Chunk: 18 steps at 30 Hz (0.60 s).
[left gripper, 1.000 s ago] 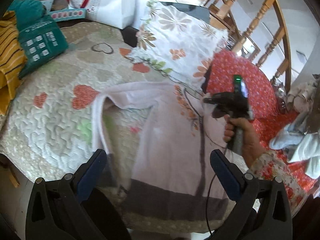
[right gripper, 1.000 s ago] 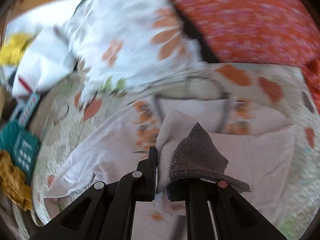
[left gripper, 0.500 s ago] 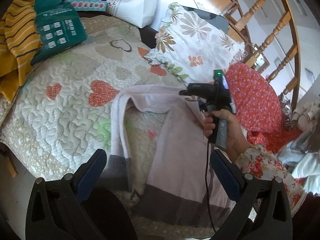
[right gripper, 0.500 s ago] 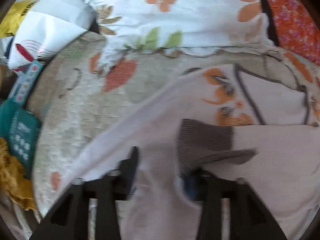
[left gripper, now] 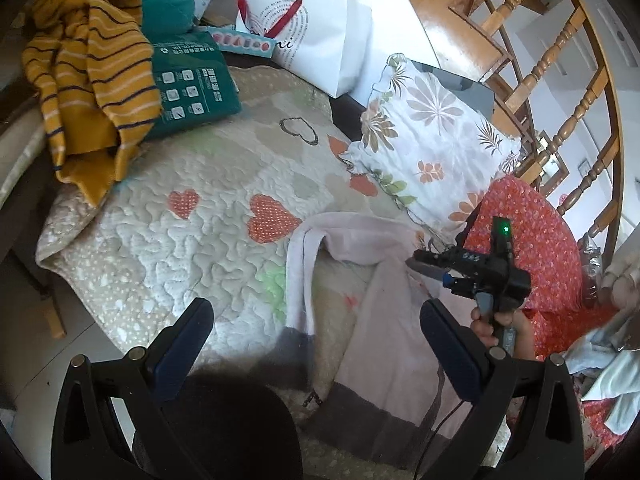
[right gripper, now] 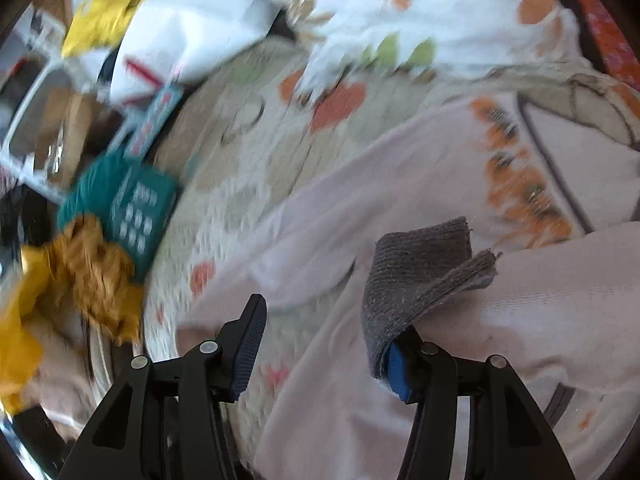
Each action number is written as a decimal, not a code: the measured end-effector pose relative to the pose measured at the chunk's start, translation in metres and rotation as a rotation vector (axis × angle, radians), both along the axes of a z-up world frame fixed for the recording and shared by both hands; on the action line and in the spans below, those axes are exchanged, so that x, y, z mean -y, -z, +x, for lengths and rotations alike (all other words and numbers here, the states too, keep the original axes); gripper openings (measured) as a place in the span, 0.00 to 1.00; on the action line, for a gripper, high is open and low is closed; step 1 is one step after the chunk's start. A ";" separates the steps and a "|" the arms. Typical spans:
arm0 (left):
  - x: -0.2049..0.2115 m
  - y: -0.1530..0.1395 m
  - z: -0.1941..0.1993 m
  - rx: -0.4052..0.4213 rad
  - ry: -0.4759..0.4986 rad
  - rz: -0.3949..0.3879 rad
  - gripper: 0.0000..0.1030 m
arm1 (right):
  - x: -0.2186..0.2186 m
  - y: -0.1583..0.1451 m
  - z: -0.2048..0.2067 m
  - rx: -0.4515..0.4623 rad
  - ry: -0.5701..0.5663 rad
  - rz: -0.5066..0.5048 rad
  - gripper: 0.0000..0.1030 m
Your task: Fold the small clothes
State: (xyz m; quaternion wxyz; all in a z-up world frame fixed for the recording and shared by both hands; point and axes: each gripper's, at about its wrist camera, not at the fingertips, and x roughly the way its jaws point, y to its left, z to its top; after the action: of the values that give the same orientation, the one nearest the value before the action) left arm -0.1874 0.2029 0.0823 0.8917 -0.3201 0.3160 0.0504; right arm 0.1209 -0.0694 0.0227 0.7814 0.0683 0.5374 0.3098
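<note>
Pink garment (left gripper: 384, 344) under right gripper (right gripper: 324, 344) | grey cuff (right gripper: 416, 276) draped on finger | both grippers released

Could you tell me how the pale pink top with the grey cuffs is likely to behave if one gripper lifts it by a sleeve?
The pink top will probably sag. Its folded sleeve lies limp on the quilt, and the grey cuff droops over one pad of the open right gripper. It looks thin, so probably light. The knit may snag on that pad rather than slide off.
</note>
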 end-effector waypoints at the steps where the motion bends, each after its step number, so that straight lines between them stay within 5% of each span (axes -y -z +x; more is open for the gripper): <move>1: 0.001 -0.001 -0.003 -0.002 -0.003 0.004 1.00 | -0.006 -0.002 -0.002 0.026 -0.006 -0.027 0.58; 3: 0.002 -0.002 -0.007 -0.009 -0.010 0.012 1.00 | -0.011 -0.013 0.003 0.052 0.030 -0.015 0.58; 7: 0.005 -0.002 -0.011 -0.009 -0.014 0.014 1.00 | -0.025 -0.034 0.020 0.058 0.106 0.053 0.90; 11: 0.007 0.001 -0.007 -0.013 0.000 0.015 1.00 | -0.092 -0.017 0.008 0.144 -0.037 -0.332 0.89; 15: 0.006 0.007 -0.003 -0.023 0.015 -0.005 1.00 | -0.138 -0.003 -0.038 0.298 -0.207 -0.420 0.87; 18: 0.007 0.008 -0.002 -0.018 0.027 -0.025 1.00 | -0.173 0.007 -0.069 0.462 -0.285 -0.599 0.87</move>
State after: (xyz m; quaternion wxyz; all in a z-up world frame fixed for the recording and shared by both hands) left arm -0.1893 0.1961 0.0740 0.8854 -0.3264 0.3287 0.0373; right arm 0.0516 0.1032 0.0161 0.8160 -0.3092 0.4185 0.2518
